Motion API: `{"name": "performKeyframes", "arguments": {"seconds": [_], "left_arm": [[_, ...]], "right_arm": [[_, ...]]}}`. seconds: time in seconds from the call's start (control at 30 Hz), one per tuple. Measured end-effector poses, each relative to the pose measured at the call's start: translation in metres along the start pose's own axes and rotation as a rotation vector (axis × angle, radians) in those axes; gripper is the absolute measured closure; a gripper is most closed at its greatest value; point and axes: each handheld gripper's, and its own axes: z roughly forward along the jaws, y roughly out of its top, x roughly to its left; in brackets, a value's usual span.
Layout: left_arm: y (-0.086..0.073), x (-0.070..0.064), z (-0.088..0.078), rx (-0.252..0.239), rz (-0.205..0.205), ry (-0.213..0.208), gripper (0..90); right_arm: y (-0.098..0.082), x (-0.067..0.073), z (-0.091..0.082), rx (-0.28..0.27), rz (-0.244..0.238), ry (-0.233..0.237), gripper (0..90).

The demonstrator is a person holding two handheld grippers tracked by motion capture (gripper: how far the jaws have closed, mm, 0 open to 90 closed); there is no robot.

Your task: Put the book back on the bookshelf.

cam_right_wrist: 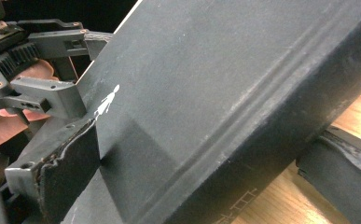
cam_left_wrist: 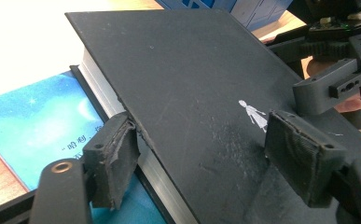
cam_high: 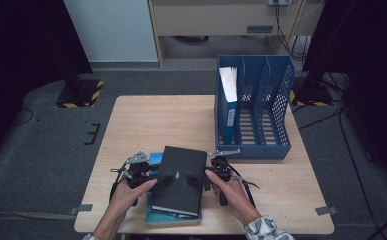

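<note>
Two tools (cam_high: 153, 181) (cam_high: 203, 178) on one black book (cam_high: 181, 180), small white figure (cam_left_wrist: 253, 113) on cover: left slack astride, right clamped.

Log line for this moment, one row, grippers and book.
left gripper: jaws astride black book edge | right gripper: clamps book's spine side | book tilted above blue book | file rack behind
</note>
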Motion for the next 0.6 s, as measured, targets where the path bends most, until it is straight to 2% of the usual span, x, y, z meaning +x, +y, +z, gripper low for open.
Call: {"name": "performKeyframes", "arguments": {"seconds": [0.13, 0.3, 0.6], "left_arm": [[0.002, 0.0, -0.005, -0.018, 0.005, 0.003, 32.1], [0.006, -0.001, -0.012, -0.043, 0.014, 0.01, 38.9], [0.012, -0.004, -0.021, -0.053, 0.046, 0.024, 45.0]], "right_arm": [[0.003, 0.005, -0.002, 0.0, -0.022, -0.018, 0.8], [0.012, 0.015, -0.008, -0.007, -0.054, -0.062, 4.1], [0.02, 0.022, -0.015, -0.032, -0.088, -0.076, 8.6]]}}
